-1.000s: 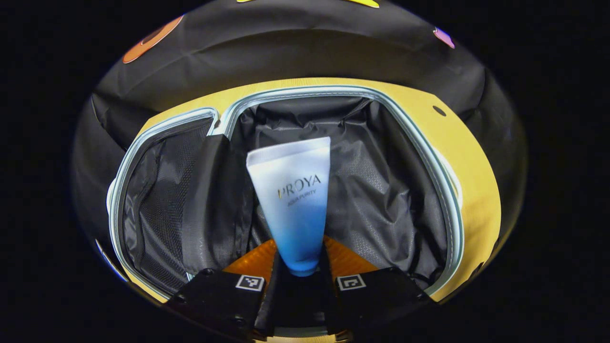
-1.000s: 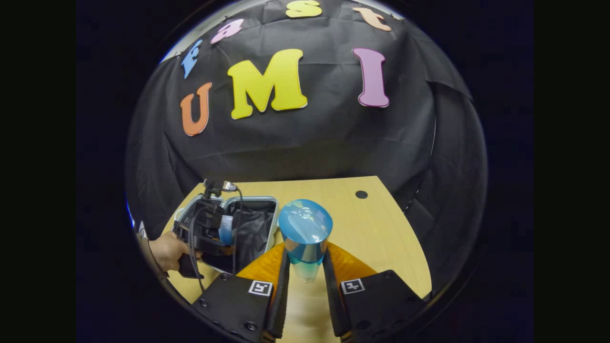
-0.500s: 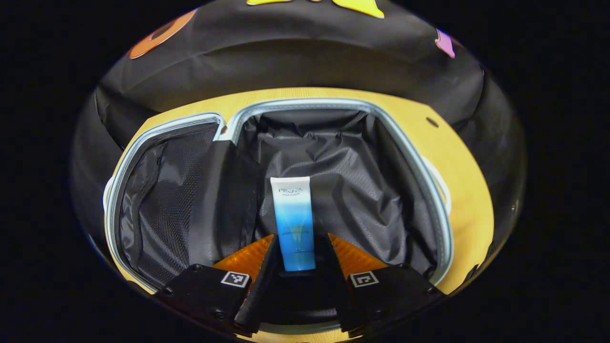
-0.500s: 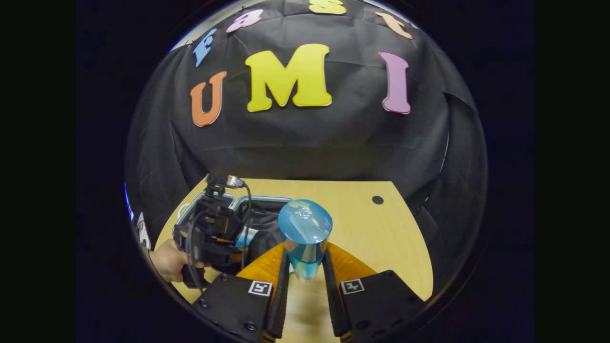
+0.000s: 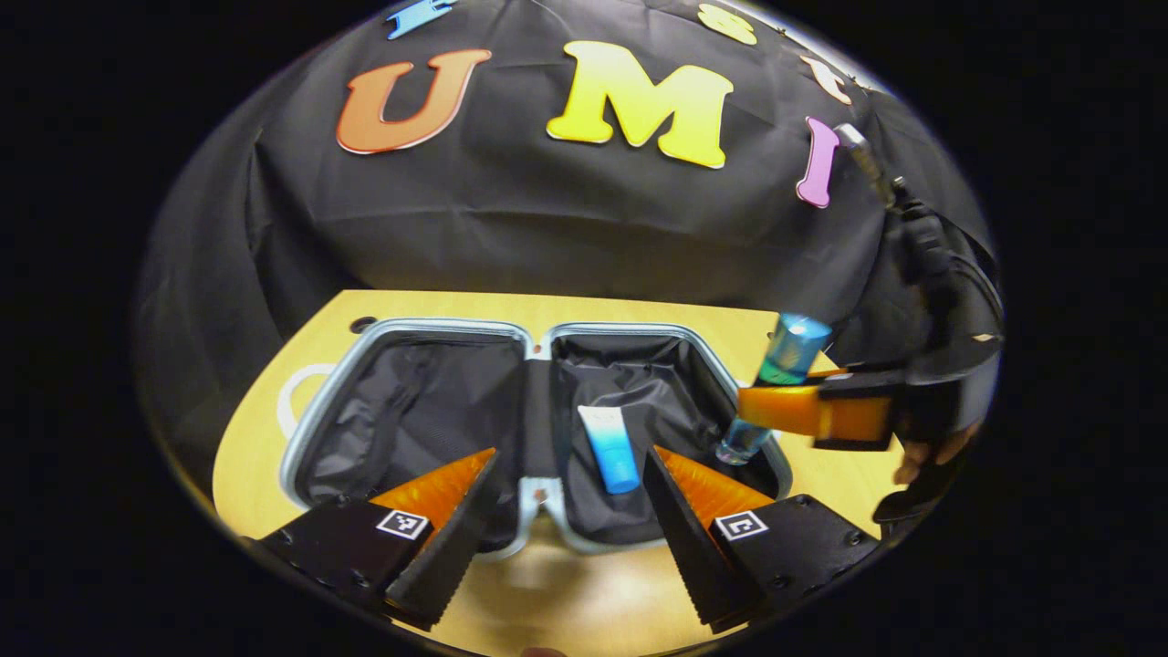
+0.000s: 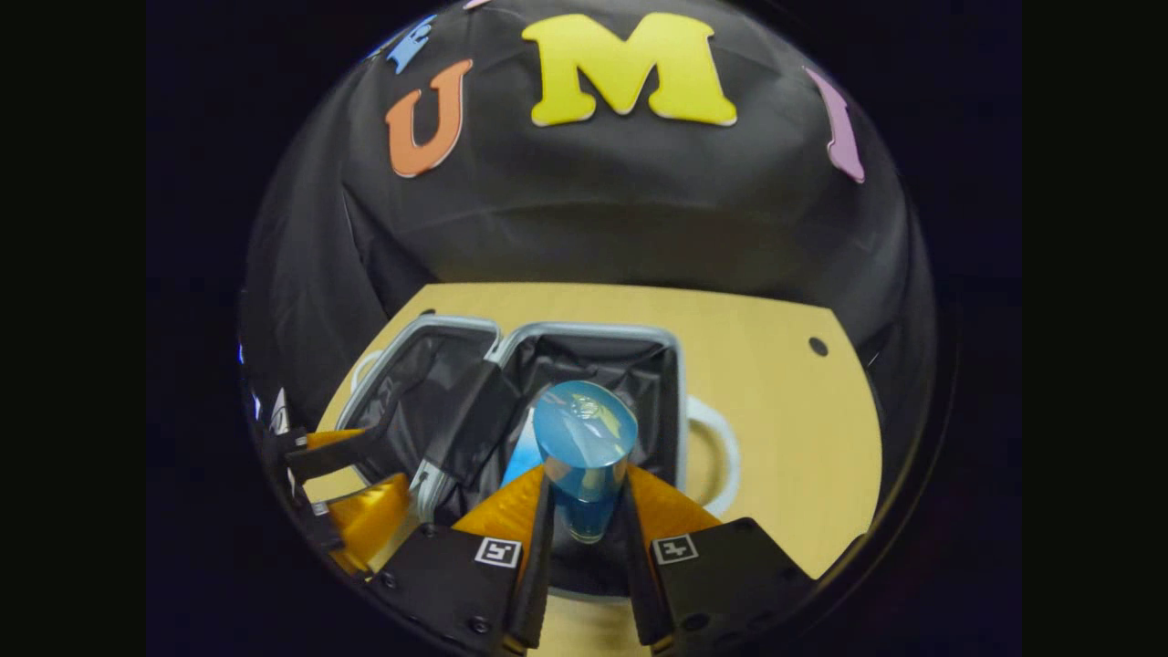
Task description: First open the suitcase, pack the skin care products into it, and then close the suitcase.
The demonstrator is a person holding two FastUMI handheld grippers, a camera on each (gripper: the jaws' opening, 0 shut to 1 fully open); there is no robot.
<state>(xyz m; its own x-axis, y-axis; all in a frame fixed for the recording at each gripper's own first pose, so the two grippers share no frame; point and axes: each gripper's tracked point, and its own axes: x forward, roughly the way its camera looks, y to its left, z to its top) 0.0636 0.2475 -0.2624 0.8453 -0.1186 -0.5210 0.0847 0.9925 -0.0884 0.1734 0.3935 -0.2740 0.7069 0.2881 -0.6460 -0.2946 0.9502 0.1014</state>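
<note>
In the left gripper view, the left gripper (image 5: 566,511) sits at 6 o'clock with its fingers spread wide and nothing between them, just in front of the open suitcase (image 5: 301,429) lying flat on the wooden table (image 5: 255,429). Past the fingers, a blue-and-white tube (image 5: 609,449) lies in the suitcase's black-lined right half, the left half holding nothing I can make out. At 3 o'clock the right gripper (image 5: 776,411) clamps both fingers on a blue-capped bottle (image 5: 783,365), upright over the right half's rim; in the right gripper view that bottle (image 6: 584,438) hangs above the lining.
</note>
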